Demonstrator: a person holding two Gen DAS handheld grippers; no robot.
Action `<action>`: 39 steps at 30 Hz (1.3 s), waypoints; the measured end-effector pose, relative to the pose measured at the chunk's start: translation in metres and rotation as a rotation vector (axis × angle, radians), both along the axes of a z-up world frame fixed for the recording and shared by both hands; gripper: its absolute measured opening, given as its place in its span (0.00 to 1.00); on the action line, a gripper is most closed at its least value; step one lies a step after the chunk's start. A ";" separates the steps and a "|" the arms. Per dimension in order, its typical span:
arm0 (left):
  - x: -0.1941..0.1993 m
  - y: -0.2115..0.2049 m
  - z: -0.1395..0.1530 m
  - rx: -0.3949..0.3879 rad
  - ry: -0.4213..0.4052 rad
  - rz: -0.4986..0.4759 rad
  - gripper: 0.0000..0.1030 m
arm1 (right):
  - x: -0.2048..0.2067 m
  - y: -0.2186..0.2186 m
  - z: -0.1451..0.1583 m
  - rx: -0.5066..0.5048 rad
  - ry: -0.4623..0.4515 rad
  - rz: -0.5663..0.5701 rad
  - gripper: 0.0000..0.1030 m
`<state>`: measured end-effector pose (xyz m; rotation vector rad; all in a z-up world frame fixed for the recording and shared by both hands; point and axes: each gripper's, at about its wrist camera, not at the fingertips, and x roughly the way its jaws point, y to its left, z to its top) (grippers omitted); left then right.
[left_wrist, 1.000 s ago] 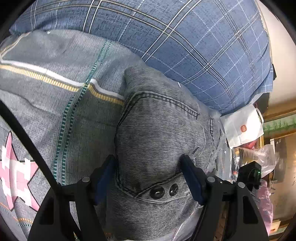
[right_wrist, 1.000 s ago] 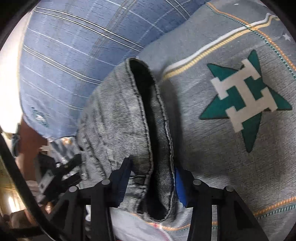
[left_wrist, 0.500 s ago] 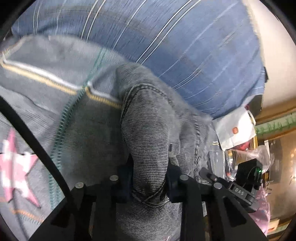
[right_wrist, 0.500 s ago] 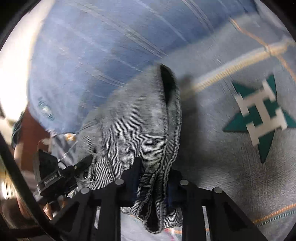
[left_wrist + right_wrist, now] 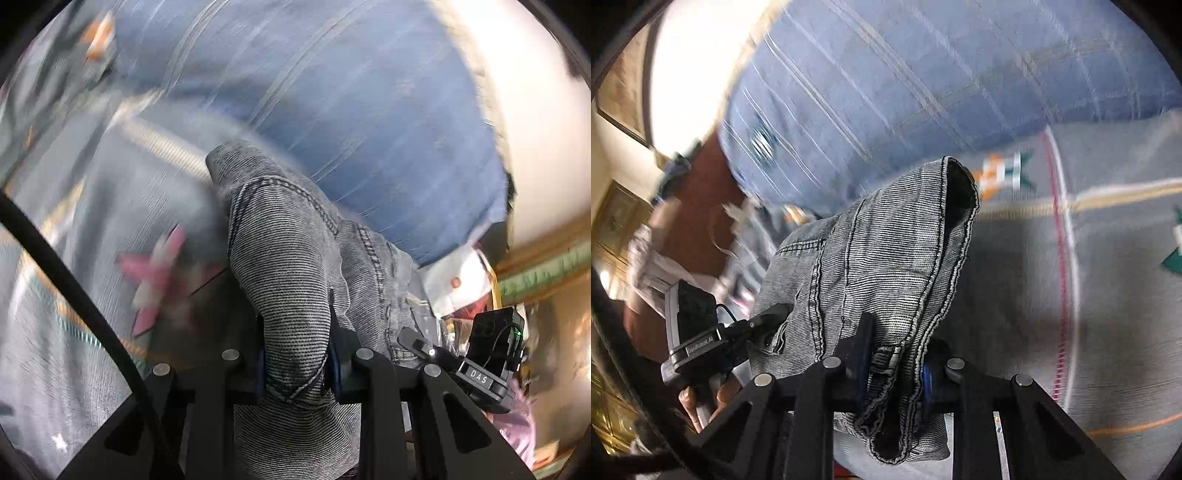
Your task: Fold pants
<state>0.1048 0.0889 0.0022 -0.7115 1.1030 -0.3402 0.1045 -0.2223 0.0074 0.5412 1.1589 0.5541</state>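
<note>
The grey denim pants point(image 5: 291, 266) hang bunched between both grippers, lifted off the grey patterned bedsheet point(image 5: 66, 332). My left gripper point(image 5: 295, 354) is shut on a thick fold of the waist. My right gripper point(image 5: 894, 354) is shut on a hemmed waistband edge of the pants point(image 5: 886, 258), whose opening gapes above the jaws. Each view shows the other gripper beside the pants: the right one in the left wrist view point(image 5: 484, 362), the left one in the right wrist view point(image 5: 698, 332). The background is motion-blurred.
A blue plaid quilt point(image 5: 351, 110) is piled behind the pants, also in the right wrist view point(image 5: 905, 81). A white bag point(image 5: 461, 280) and clutter lie past the bed's edge. The sheet carries star patterns point(image 5: 155, 273).
Both grippers went from open around the pants to shut on them, then lifted them off the sheet. The views have swung and blurred.
</note>
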 end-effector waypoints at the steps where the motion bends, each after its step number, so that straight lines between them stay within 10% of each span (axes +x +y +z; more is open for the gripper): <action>1: 0.000 0.003 -0.020 0.010 0.020 -0.003 0.26 | 0.002 0.008 -0.016 -0.035 0.043 0.012 0.22; 5: -0.004 0.018 -0.057 -0.098 0.094 0.065 0.31 | 0.005 0.018 -0.050 -0.087 0.124 0.012 0.22; 24: -0.002 0.004 -0.040 0.065 0.027 0.021 0.39 | -0.018 0.021 -0.044 -0.168 0.014 -0.046 0.29; 39: -0.024 0.010 -0.036 0.071 0.080 0.024 0.68 | -0.040 -0.006 -0.050 -0.047 0.072 -0.110 0.67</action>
